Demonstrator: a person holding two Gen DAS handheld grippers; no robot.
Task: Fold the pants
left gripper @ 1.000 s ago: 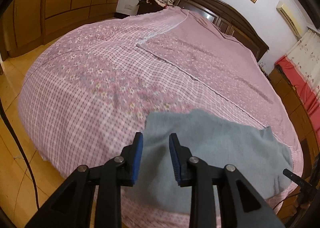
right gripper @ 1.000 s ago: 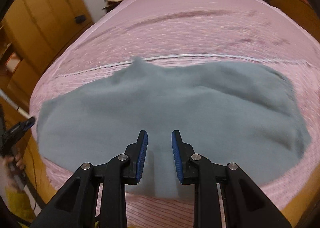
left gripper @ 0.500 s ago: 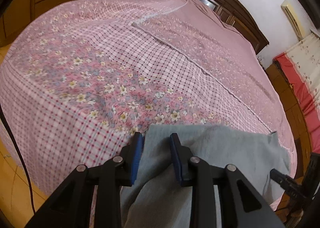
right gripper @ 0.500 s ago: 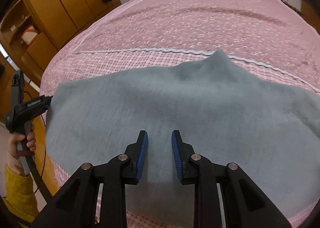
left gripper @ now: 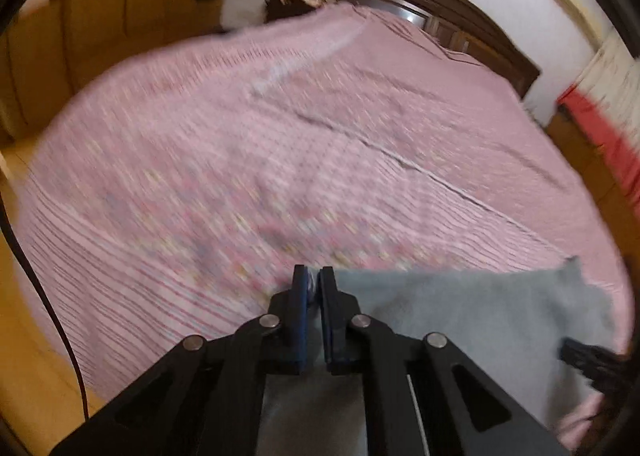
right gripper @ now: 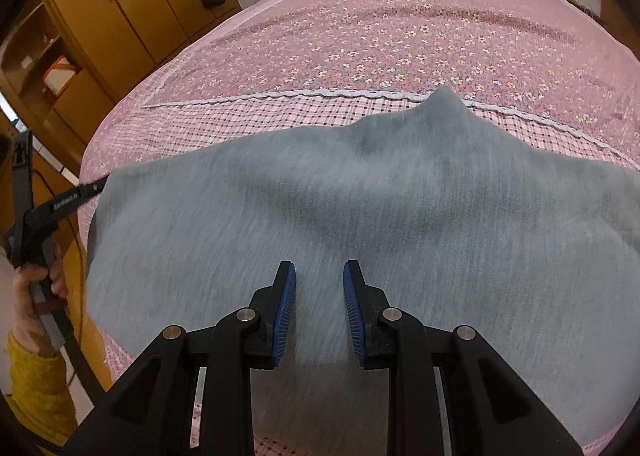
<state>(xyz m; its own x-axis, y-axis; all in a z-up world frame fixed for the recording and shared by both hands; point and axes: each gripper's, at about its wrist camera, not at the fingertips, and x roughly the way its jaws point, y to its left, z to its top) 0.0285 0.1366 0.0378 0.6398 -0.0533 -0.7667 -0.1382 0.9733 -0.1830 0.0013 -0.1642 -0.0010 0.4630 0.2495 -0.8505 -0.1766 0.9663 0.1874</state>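
The grey pants [right gripper: 360, 224] were spread flat at the near edge of the bed, on the pink floral and checked bedspread [right gripper: 400, 36]. The left gripper [left gripper: 313, 288] was seen clamped at the left edge of the cloth: its jaws had just been closing, and a fold of the grey fabric was pinched between the blue pads. The right gripper [right gripper: 319, 312] was held above the middle of the pants with its jaws parted and nothing pressed between them. The left-wrist view was blurred.
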